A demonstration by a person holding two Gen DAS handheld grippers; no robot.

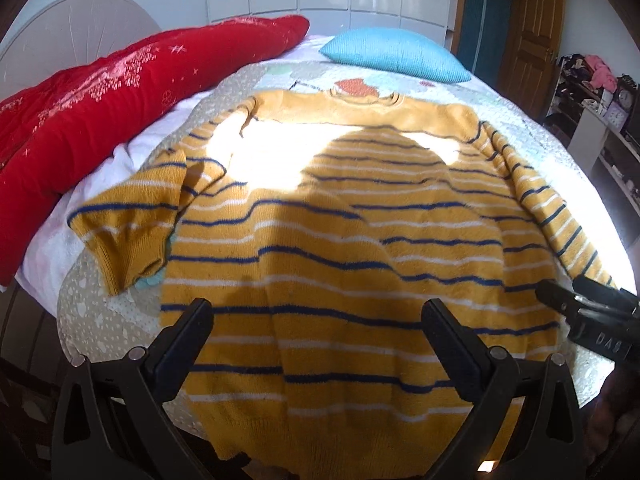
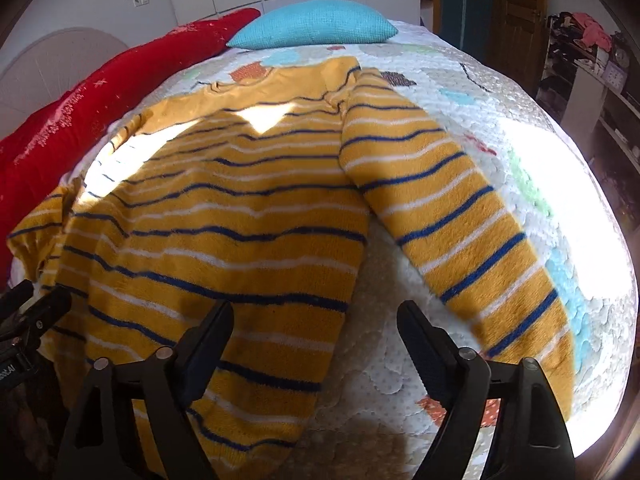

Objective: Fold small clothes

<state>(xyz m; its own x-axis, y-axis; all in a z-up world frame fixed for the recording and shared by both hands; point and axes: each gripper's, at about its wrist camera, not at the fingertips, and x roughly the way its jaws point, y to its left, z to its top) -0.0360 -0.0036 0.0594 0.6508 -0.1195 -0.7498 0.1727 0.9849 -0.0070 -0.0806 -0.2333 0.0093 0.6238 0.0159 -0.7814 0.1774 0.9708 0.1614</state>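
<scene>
A small yellow striped sweater [image 1: 340, 240] lies spread flat on the quilted bedspread [image 1: 100, 320], filling the middle of both views, with its neckline toward the upper centre and its hem at the bottom edge, nearest the tongs; laid out like this, body and sleeves can each be reached for folding. The left gripper [image 1: 316, 320] hovers over the lower body of the sweater, its jaws wide apart and holding nothing, apparently poised near the hem. The right gripper [image 2: 316, 324] is likewise spread wide and empty, straddling the gap between the sweater's side edge and the long sleeve [image 2: 460, 232], which runs diagonally down the right of the right wrist view. The other sleeve [image 1: 128, 232] sits bunched at the left of the left wrist view, partly doubled over itself. No fold looks started, so the task seems at its outset. A red blanket [image 1: 100, 100] and a blue pillow [image 1: 396, 54] rest in the upper part of the frames, well apart from the sweater.
</scene>
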